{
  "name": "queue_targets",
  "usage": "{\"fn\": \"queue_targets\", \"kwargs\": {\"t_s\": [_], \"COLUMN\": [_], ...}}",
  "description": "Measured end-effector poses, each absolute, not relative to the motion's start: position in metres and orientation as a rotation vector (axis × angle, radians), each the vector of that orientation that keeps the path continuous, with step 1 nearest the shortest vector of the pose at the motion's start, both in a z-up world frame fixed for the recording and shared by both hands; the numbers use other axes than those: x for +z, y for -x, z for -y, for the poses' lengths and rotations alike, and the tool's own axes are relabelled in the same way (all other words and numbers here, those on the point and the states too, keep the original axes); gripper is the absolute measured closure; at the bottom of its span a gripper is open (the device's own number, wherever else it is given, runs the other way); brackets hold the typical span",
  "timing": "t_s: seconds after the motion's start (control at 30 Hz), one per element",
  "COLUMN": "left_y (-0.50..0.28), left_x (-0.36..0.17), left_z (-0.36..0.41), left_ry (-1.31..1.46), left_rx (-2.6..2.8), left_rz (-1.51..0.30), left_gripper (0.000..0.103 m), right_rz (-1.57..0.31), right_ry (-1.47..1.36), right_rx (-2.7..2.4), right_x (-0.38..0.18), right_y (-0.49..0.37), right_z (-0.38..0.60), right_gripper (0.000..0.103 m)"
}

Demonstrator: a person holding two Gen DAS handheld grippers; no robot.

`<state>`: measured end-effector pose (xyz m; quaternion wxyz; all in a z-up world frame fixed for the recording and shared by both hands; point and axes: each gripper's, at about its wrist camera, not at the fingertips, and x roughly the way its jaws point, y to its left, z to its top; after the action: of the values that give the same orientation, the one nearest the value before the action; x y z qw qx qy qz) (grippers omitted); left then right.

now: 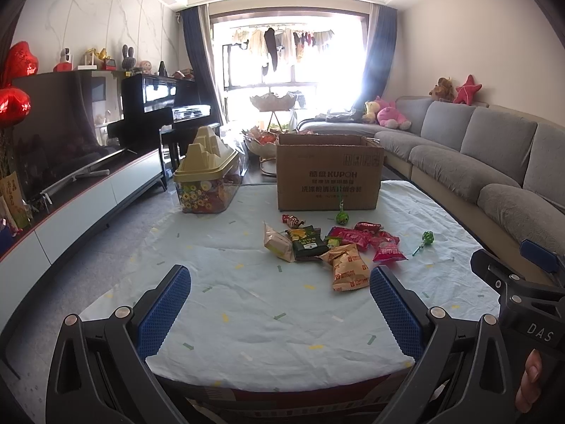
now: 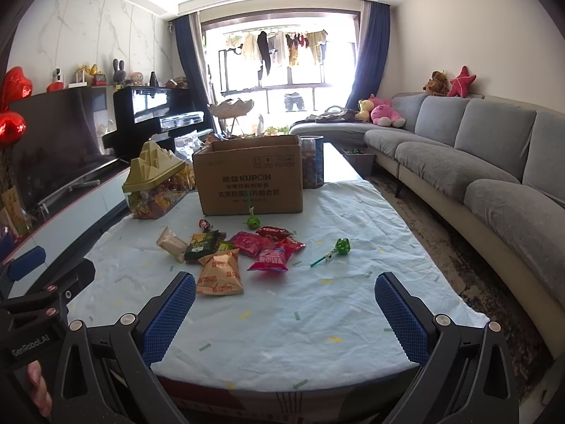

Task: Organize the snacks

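Blue-padded left claw (image 1: 280, 305) and right claw (image 2: 285, 312) hover agape, empty, at lower frame; mid-frame, snack packets (image 2: 243, 251) litter the bench (image 2: 353, 318). Beyond, the cardboard box (image 2: 250, 183) waits—grip one packet squarely.

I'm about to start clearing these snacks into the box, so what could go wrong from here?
The snack packets overlap in a heap, so a grab may lift two or drag neighbours. The lollipop lies flat with a thin stick and could roll or slip from the right gripper. The wrinkled tablecloth might get pinched.
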<state>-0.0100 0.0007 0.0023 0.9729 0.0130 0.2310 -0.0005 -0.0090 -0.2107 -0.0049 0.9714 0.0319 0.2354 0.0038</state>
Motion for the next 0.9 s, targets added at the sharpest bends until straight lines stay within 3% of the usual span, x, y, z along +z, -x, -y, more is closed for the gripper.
{"fn": "queue_targets", "kwargs": {"t_s": [0.9], "left_y": [0.011], "left_x": [0.007], "left_z": [-0.006], "left_ry": [-0.014], "left_rx": [-0.014], "left_rz": [-0.459], "left_gripper": [0.0], "right_rz": [-0.487], "right_ry": [-0.057], "right_rx": [0.014], "right_x": [-0.011], "right_y": [0.01], "right_z": [0.198], "right_gripper": [0.0]}}
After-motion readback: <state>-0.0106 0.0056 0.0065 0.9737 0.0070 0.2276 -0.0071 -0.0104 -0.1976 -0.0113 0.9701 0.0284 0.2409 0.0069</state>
